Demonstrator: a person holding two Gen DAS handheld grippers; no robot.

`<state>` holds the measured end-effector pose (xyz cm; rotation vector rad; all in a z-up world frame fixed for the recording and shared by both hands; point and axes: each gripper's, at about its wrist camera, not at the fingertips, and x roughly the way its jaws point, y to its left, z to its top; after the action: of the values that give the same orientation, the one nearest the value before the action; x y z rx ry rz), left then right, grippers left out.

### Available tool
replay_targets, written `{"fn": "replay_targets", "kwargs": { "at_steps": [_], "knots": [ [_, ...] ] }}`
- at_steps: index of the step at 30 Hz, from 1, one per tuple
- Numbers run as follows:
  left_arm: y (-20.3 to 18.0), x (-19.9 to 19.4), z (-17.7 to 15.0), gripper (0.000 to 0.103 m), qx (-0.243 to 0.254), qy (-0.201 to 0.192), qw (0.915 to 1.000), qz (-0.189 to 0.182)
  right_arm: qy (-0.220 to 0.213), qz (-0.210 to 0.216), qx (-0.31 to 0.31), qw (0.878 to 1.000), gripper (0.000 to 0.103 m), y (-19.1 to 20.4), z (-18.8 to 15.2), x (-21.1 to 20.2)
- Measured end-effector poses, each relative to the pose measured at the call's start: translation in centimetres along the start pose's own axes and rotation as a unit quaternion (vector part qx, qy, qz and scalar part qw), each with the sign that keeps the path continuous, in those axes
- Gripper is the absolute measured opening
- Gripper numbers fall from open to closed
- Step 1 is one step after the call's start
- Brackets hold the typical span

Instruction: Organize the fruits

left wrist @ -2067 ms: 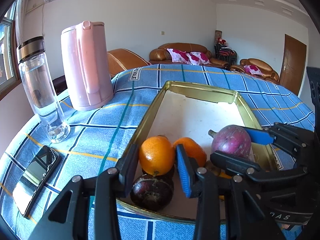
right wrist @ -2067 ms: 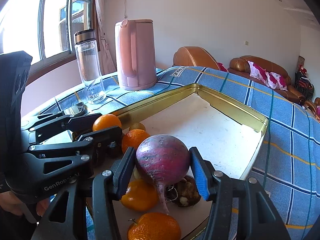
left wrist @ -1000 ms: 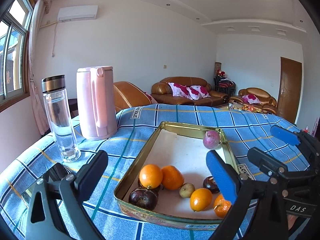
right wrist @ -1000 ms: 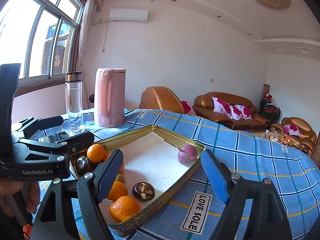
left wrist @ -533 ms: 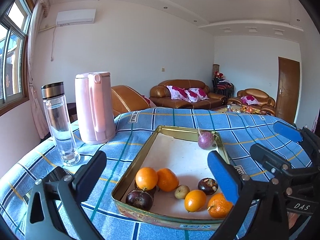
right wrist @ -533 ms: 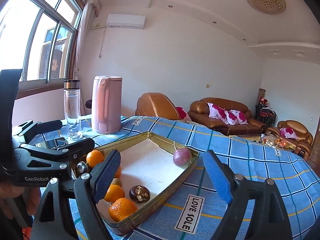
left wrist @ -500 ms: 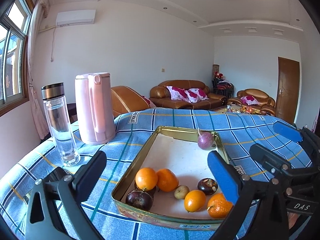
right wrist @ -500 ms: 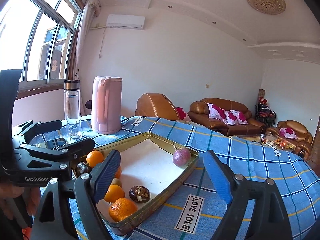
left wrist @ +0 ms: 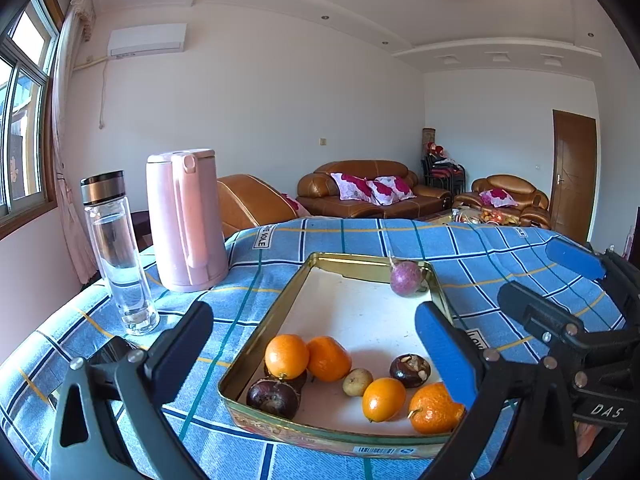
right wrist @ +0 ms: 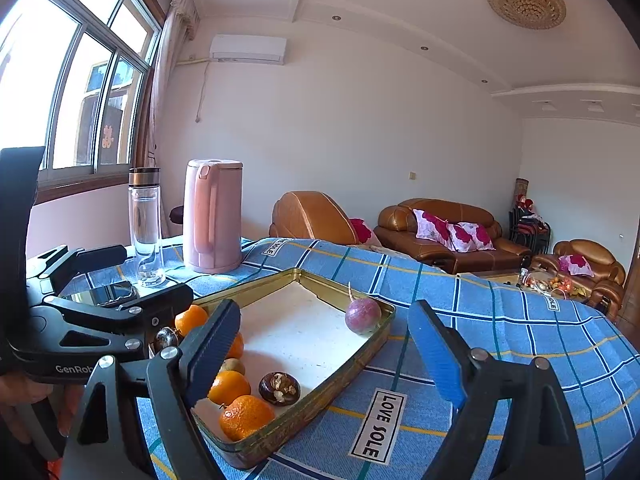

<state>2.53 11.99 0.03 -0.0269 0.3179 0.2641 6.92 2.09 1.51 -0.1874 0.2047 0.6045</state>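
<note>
1. Fruits sit inside the gold tin tray (left wrist: 280,304) on the blue-checked table (left wrist: 360,236), so its rim keeps round things from rolling off.
2. Your left tool (left wrist: 316,344) hangs back from the tray's near end, jaws spread wide and empty; judged from that, you are between picks.
3. Your right tool (right wrist: 324,348) is likewise wide and empty, its jaws having just been opening with nothing between them.
4. You have the purple fruit (left wrist: 406,278) alone in the far right corner, well apart from the rest: it looks sorted by kind.
5. Oranges (left wrist: 287,356) and dark brown fruits (left wrist: 273,398) crowd the near end, some touching; they seem not yet sorted.
</note>
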Motion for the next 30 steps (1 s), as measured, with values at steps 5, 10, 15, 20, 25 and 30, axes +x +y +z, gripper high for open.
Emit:
{"fn": "replay_targets", "kwargs": {
  "at_steps": [5, 10, 15, 20, 25, 30],
  "knots": [
    [-0.3, 0.0, 0.0, 0.103, 0.004, 0.001, 1.0, 0.0, 0.0, 0.0, 0.001, 1.0, 0.087, -0.1, -0.1, 0.0],
    [-0.4, 0.0, 0.1, 0.103, 0.006, 0.002, 1.0, 0.0, -0.003, 0.0, 0.001, 1.0, 0.087, -0.1, 0.0, 0.0],
    [-0.7, -0.3, 0.3, 0.103, 0.012, -0.002, 0.9999, -0.005, -0.007, -0.004, 0.002, 1.0, 0.087, -0.4, 0.0, -0.4],
    [-1.2, -0.3, 0.4, 0.103, 0.02, -0.002, 0.9998, -0.003, -0.01, -0.007, 0.004, 1.0, 0.087, -0.7, 0.1, -0.8],
    [-1.6, -0.2, 0.4, 0.103, 0.026, 0.001, 0.9997, -0.001, -0.01, -0.009, 0.005, 1.0, 0.087, -0.9, 0.0, -0.9],
    [-1.9, -0.2, 0.2, 0.103, 0.03, -0.001, 0.9995, 0.001, -0.01, -0.01, 0.007, 1.0, 0.087, -1.1, -0.2, -0.9]
  ]
}}
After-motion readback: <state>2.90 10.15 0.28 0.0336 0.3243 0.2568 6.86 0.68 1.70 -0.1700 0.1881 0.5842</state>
